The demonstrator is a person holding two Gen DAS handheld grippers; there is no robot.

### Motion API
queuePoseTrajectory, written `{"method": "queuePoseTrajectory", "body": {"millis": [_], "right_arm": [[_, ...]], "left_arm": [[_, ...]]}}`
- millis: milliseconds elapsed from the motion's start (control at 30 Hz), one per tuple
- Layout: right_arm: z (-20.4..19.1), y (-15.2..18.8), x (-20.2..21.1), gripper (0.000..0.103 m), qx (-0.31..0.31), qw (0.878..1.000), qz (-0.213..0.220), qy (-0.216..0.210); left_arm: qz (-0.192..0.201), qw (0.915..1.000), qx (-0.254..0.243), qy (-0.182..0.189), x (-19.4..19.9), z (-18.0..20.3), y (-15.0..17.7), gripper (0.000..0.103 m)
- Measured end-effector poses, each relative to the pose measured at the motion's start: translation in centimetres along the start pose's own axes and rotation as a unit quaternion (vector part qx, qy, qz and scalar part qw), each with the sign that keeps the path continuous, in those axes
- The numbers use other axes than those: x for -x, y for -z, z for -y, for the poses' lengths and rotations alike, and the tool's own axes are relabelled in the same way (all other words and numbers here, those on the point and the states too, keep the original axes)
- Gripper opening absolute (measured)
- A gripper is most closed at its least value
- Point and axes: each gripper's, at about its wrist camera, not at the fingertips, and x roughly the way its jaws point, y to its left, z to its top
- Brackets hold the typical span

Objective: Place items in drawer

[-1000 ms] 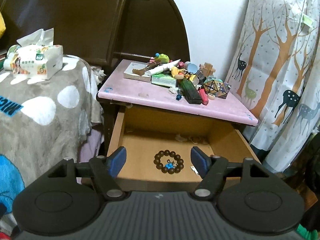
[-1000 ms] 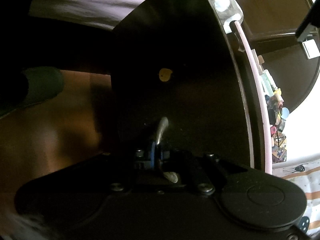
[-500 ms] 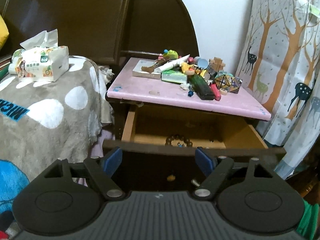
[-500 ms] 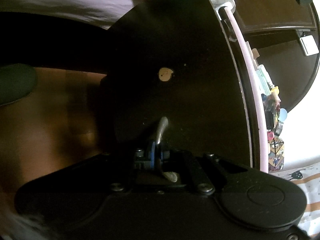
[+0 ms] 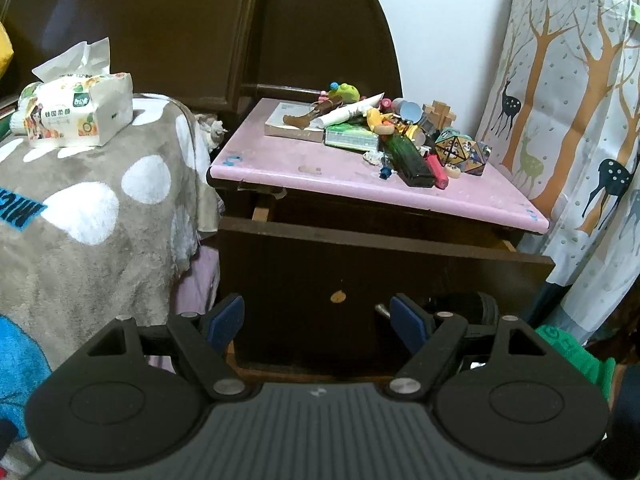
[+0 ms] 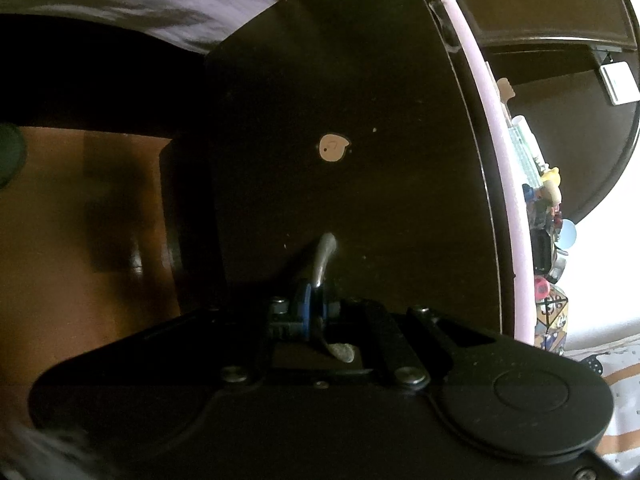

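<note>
The right tool (image 6: pixel 316 312) clamps the stiff metal handle (image 6: pixel 324 256) at six o'clock on the rigid, heavy-looking drawer (image 5: pixel 360 280), its best grip point, while the left tool (image 5: pixel 318 320) gapes empty.

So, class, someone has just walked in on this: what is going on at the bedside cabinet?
A person is working with two handheld grippers at a dark cabinet with a pink top. The right gripper is shut on the metal drawer handle. The drawer front stands only slightly out from the cabinet, a narrow gap showing above it. The left gripper hangs open in front of the drawer, holding nothing. A pile of toys and small items sits on the pink top, and a tissue pack lies on the blanket alongside.
</note>
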Motion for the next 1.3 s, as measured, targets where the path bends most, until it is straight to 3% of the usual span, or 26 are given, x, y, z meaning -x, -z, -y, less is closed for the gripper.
{"method": "queuePoseTrajectory", "body": {"millis": [700,867,933,1000,1033,1100,1133,1300], "right_arm": [[2.9,-0.7,-6.9,0.003,0.007,1.0,-0.013,0.016],[2.7,-0.7,-6.8,0.024,0.003,1.0,-0.017,-0.004],[3.4,-1.0,-6.8,0.025,-0.025,0.999,-0.032,-0.011],[4.3,-0.7,-6.2,0.034,-0.067,0.997,-0.04,-0.026],[4.8,-0.3,-5.8,0.039,-0.095,0.994,-0.049,-0.032],[5.8,0.7,-4.8,0.066,-0.166,0.982,-0.072,-0.048],[6.4,1.4,-4.3,0.069,-0.208,0.973,-0.085,-0.06],[8.9,5.5,-1.2,0.076,-0.406,0.892,-0.151,-0.127]], "left_arm": [[-0.033,0.9994,0.002,-0.013,-1.7,-0.5,0.2,0.08],[-0.037,0.9992,-0.005,-0.016,-2.0,-0.1,0.2,0.08],[-0.04,0.999,-0.009,-0.017,-2.2,0.0,0.3,0.08],[-0.042,0.9988,-0.011,-0.02,-2.3,0.1,0.4,0.08],[-0.041,0.9988,-0.012,-0.025,-2.3,0.1,0.4,0.08],[-0.04,0.9984,-0.011,-0.037,-2.5,0.0,0.4,0.08],[-0.044,0.9981,-0.011,-0.041,-2.6,0.1,0.5,0.08],[-0.064,0.9967,-0.014,-0.048,-3.3,0.6,1.3,0.08]]}}
